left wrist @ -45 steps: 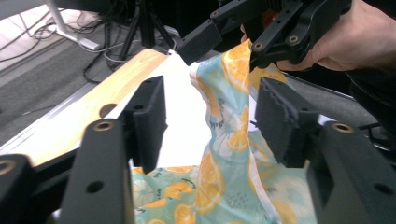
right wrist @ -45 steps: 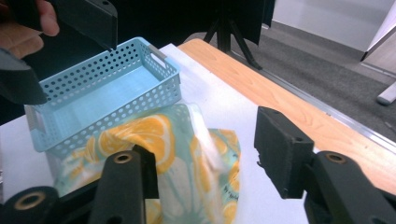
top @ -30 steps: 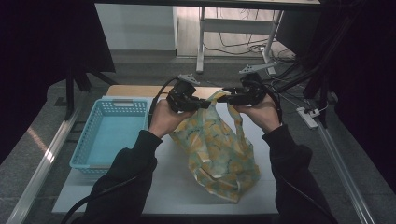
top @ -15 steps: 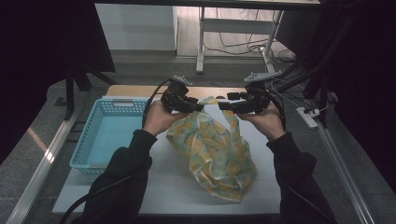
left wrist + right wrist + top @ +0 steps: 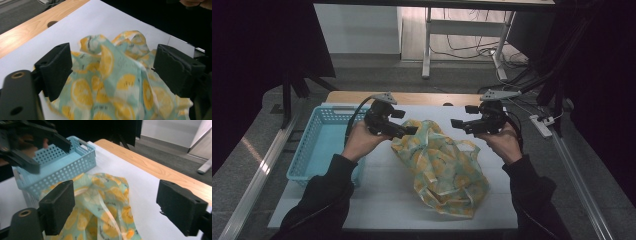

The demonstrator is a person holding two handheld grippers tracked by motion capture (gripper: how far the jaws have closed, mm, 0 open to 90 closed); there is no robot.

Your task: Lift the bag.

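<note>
A mint plastic bag with a lemon print (image 5: 442,170) lies slumped on the white table top (image 5: 377,200), its handles loose. My left gripper (image 5: 409,131) is at the bag's upper left. Its jaws have just been opening and now stand wide, with the bag's bunched top (image 5: 112,82) between them but unpressed by the pads (image 5: 56,67). My right gripper (image 5: 457,123) hovers to the upper right of the bag. Its jaws have also just been opening, and nothing is held between them (image 5: 117,202); the bag (image 5: 105,195) lies beyond and below.
A light blue perforated basket (image 5: 319,150) stands at the table's left, close to the bag (image 5: 65,165). A strip of bare wood (image 5: 422,97) runs along the far edge. Bare white surface (image 5: 145,185) lies right of the bag.
Both grippers let go of the bag's top and opened. The hands moved apart and lower. The bag sank from stretched upright to slumped on the table.
</note>
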